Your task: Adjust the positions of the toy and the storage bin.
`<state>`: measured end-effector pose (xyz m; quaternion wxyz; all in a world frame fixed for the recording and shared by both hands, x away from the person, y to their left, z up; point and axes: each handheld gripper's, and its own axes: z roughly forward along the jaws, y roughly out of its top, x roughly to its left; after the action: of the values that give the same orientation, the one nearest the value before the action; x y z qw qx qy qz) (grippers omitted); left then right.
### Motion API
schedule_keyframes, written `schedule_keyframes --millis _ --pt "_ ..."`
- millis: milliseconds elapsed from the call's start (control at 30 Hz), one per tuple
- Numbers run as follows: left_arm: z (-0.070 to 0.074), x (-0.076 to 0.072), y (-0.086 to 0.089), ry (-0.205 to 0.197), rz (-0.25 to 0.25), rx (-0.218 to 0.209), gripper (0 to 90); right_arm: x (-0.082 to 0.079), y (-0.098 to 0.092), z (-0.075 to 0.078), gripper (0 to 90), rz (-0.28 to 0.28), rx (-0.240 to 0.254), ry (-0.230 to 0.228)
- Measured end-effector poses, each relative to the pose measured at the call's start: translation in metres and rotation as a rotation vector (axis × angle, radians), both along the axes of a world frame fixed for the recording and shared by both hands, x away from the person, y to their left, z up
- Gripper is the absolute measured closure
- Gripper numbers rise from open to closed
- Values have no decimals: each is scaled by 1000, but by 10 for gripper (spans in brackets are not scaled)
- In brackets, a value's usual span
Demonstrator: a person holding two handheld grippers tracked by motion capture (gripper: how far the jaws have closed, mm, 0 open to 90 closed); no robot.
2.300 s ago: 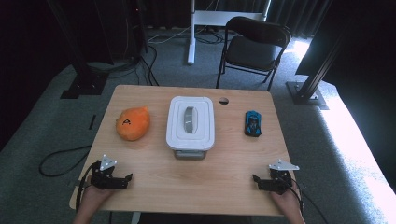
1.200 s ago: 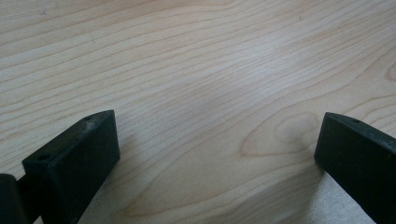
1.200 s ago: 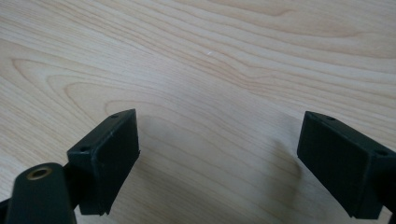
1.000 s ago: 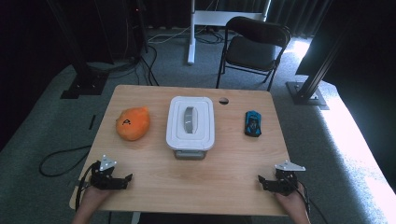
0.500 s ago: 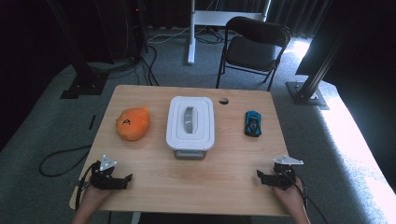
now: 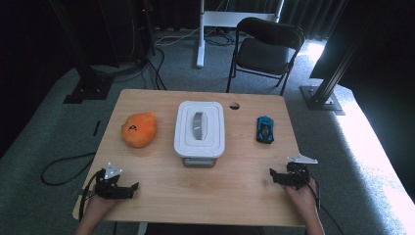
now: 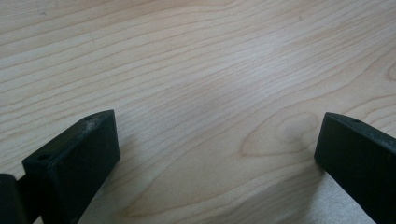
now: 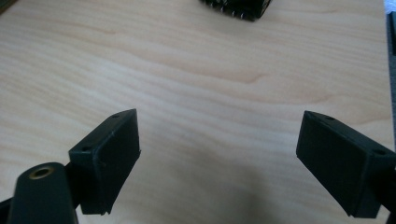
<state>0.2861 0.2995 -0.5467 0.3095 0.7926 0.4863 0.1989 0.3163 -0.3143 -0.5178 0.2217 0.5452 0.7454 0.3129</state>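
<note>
The right gripper (image 6: 275, 176) sits low at the lower right of the high view, resting on the wooden table (image 6: 235, 196). Its 2 black jaws are wide apart and hold nothing. The thing nearest to it is a little blue toy car (image 6: 265, 129), at the right of the middle of that view, well apart from the gripper. The car is shiny blue with dark windows, and its nose points away from the person. Any writing on it is too small to read. The left gripper (image 6: 131, 188) sits at the lower left, jaws wide apart too, over bare wood.

A white box (image 6: 199, 128) with a grey handle stands in the middle. An orange soft toy (image 6: 139, 129) with a small black mark lies left of it.
</note>
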Motion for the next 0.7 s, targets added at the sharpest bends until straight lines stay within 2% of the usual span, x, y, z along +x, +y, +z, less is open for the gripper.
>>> schedule_keyframes --millis 300,700 --pt "0 0 0 1 -1 3 3 17 3 6 128 -43 -12 -11" --pt "0 0 0 -1 0 0 4 40 11 17 127 -61 -14 -31"
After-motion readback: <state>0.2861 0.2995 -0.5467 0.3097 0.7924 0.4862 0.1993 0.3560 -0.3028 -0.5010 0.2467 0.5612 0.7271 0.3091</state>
